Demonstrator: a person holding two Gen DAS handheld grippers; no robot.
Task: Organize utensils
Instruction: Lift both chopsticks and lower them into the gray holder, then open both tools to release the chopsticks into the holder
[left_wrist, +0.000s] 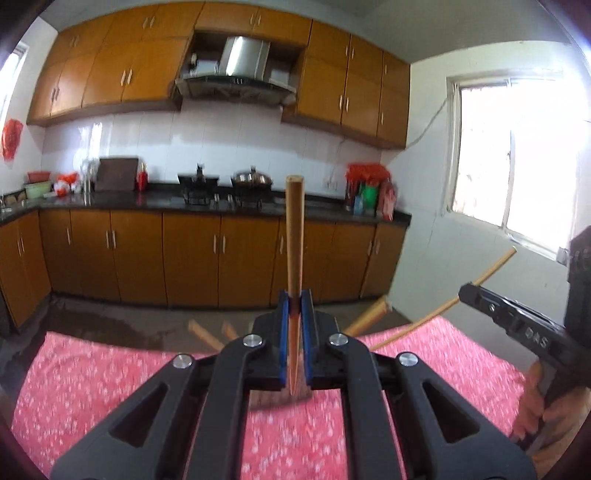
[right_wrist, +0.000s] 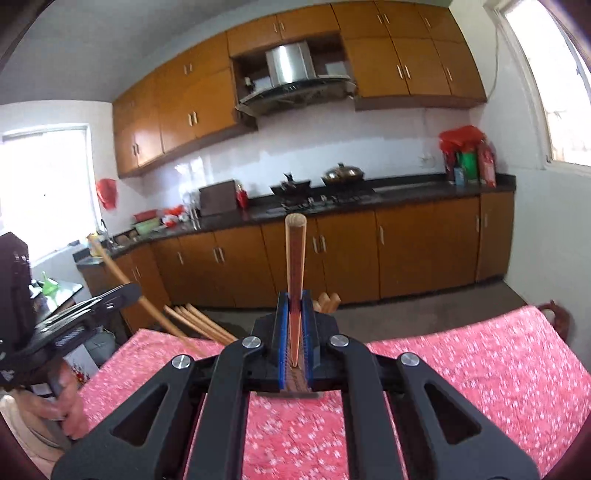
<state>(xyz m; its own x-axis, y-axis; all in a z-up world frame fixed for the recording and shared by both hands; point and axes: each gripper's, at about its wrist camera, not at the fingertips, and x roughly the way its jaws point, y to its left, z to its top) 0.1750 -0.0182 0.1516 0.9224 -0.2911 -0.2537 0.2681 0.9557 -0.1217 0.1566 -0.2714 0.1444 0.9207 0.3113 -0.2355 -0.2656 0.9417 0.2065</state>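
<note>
Holding one chopstick (left_wrist: 294, 236) upright in left gripper (left_wrist: 294, 306) (pads pinched), right gripper (right_wrist: 294, 306) pinching another chopstick (right_wrist: 294, 258), loose chopsticks (right_wrist: 201, 323) at far edge of red tablecloth (right_wrist: 480, 369).

Left chopstick (left_wrist: 294, 236): smooth wood, light sheen.
Right chopstick (right_wrist: 295, 258): same wood, end grain showing.
Gripper pads (left_wrist: 283, 321): blue, ribbed, rubbery.
Linkage (right_wrist: 229, 373): matt black plastic, shiny metal rivets.
Tablecloth (right_wrist: 480, 369): matt red floral cloth.
Cabinets (left_wrist: 192, 254), at 12 o'clock: glossy wood-look.
</note>
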